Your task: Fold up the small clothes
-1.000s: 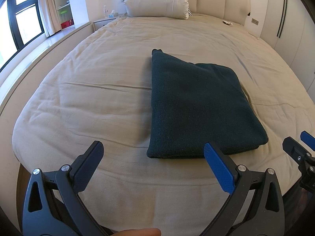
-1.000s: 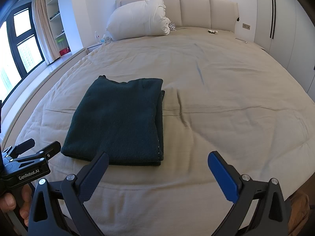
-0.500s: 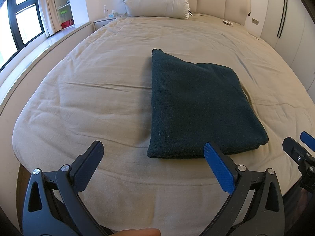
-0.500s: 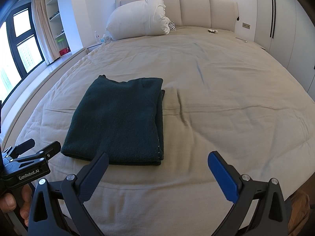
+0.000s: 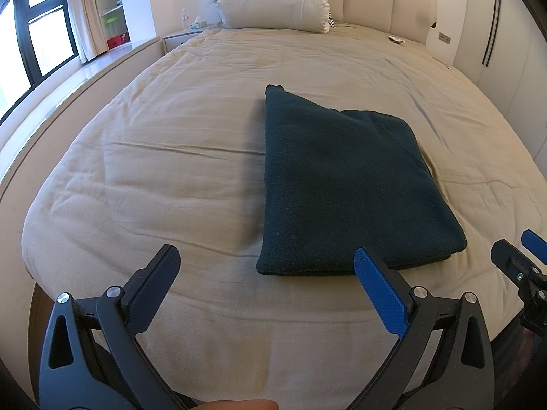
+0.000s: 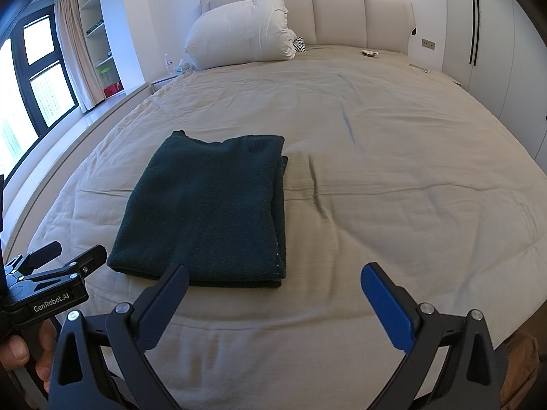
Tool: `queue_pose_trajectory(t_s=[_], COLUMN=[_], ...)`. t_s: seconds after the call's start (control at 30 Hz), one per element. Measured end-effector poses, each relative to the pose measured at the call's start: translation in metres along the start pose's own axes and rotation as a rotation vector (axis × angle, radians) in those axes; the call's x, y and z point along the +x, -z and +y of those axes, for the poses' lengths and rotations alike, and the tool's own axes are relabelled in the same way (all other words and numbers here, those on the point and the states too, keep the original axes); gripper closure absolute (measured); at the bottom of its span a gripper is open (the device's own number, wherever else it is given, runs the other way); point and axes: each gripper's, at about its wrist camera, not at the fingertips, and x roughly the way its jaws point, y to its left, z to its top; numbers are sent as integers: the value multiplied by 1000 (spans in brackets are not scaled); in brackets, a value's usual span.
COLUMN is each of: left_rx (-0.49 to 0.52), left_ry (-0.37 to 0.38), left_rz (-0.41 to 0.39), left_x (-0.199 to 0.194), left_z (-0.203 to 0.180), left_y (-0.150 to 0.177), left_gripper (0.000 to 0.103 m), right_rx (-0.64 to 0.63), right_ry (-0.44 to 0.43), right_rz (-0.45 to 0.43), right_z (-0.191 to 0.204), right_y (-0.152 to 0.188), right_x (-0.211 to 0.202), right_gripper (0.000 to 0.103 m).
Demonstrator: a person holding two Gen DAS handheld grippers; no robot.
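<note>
Garment: dark green knit (image 5: 345, 184), folded flat, lying on the bed (image 5: 171, 157) at 12 o'clock of both tongs
Left tongs (image 5: 263, 275): gaping wide, gripping nothing
Right tongs (image 6: 273, 290): gaping wide, gripping nothing, hovering at the bed's near edge

The dark green folded garment (image 5: 345, 184) is a thick knitted cloth with a nubbly, matt pile. It lies on the beige bed cover (image 5: 177, 184), a thin woven cloth, matt and finely creased. The plump white pillow (image 6: 239, 30) looks like soft puckered cotton. The cream padded headboard (image 6: 338, 17) has a smooth, faintly sheened upholstery. The left gripper (image 5: 263, 270) and right gripper (image 6: 273, 283) are matt black plastic with bright metal rivets; their blue pads (image 5: 379, 294) show a fine textured grip.
</note>
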Motion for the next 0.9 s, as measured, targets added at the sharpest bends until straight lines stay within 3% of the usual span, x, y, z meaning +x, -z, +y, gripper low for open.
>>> queue_pose_trajectory(t_s=[0.9], left_rx=[-2], left_ry=[-3], left_rz=[0], left_x=[0], left_z=[0], left_y=[2], left_gripper=[0], right_rx=[0], right_ry=[-1], right_rz=[1], right_z=[0], right_y=[0], right_x=[0], right_gripper=[0])
